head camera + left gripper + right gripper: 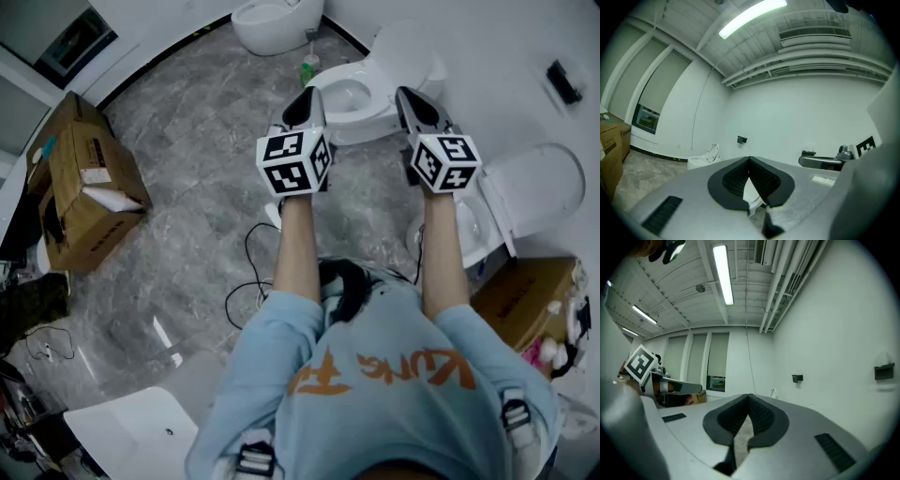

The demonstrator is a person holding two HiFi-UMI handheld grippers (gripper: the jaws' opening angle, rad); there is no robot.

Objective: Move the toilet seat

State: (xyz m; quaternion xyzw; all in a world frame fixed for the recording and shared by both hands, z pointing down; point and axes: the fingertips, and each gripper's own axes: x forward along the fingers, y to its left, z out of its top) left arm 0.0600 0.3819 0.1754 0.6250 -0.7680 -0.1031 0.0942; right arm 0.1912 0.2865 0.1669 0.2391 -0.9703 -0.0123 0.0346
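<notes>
left gripper [307, 96] and right gripper [409, 97] are both clenched on nothing, held side by side, the toilet seat [371, 112] just beyond.

We see a white toilet [361, 122] standing on the grey marbled floor [206, 141], straight ahead and close against the white wall [487, 37]. Its bowl is open to view. The oval ring round the bowl looks like the toilet seat [373, 101], lying flat, though we cannot tell it from the bare rim. The lid [405, 54] stands raised behind it, leaning back toward the wall.
</notes>
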